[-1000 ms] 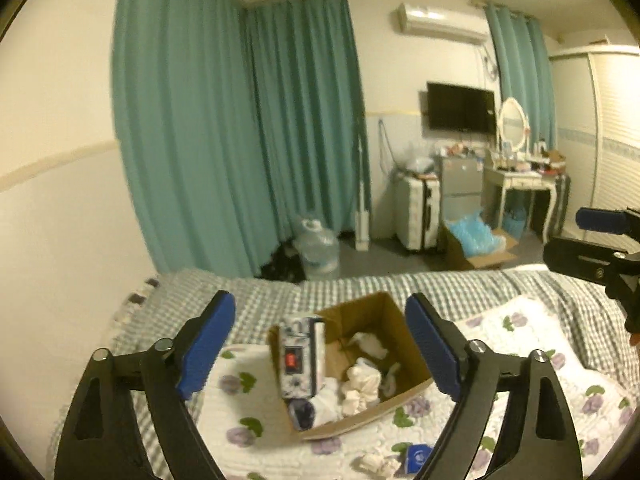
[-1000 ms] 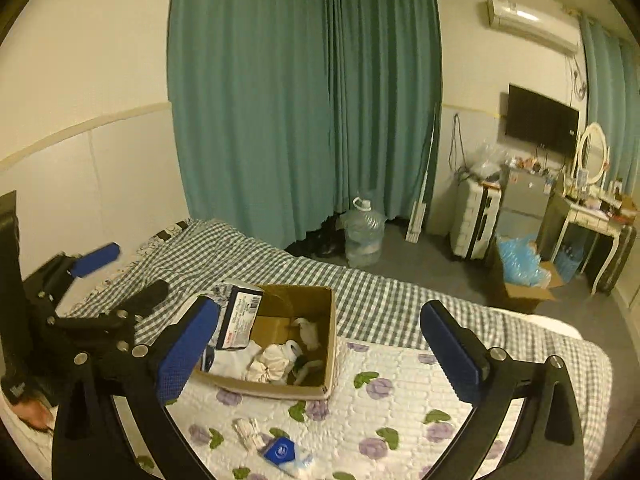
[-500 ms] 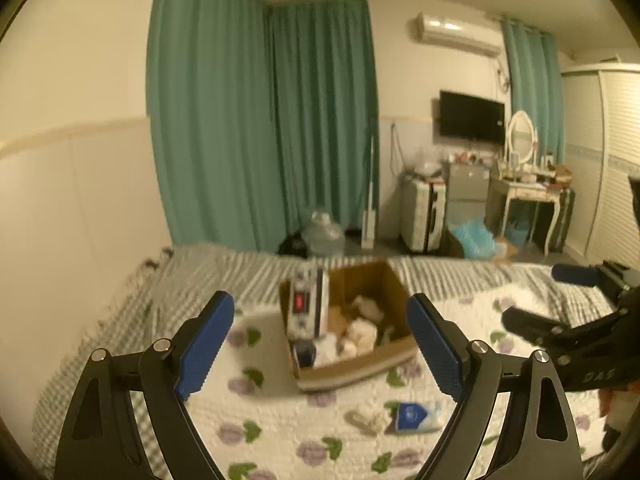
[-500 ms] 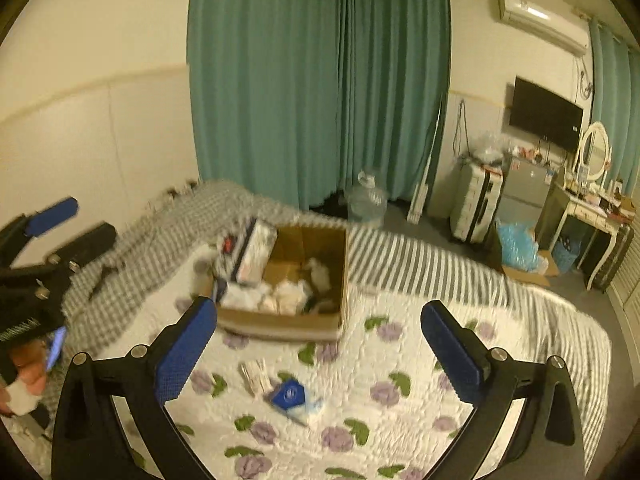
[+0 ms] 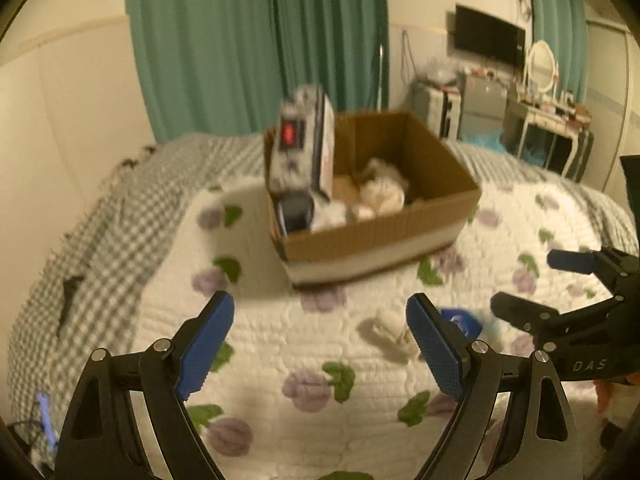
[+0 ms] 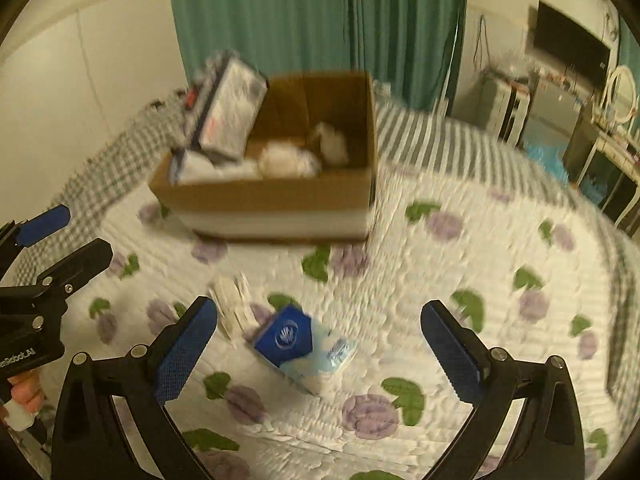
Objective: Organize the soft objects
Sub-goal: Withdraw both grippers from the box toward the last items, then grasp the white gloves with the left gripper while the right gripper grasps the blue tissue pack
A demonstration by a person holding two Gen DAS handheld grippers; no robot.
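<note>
Hovering spread wide and gripping nothing, both the left gripper [image 5: 320,344] and the right gripper [image 6: 320,346], above a white quilt [image 6: 460,264] printed with purple flowers; lying over a grey checked bedspread [image 5: 116,216], with teal curtains [image 6: 304,16] and a wall-mounted television [image 5: 490,42] behind. Sitting on the quilt, a cardboard box [image 6: 272,194] holding white soft items [image 6: 290,162] and a tilted packet [image 6: 232,120]; lying loose nearer the grippers, a blue-and-white pack [image 6: 304,346] just beside a pale folded bundle [image 6: 234,306].
</note>
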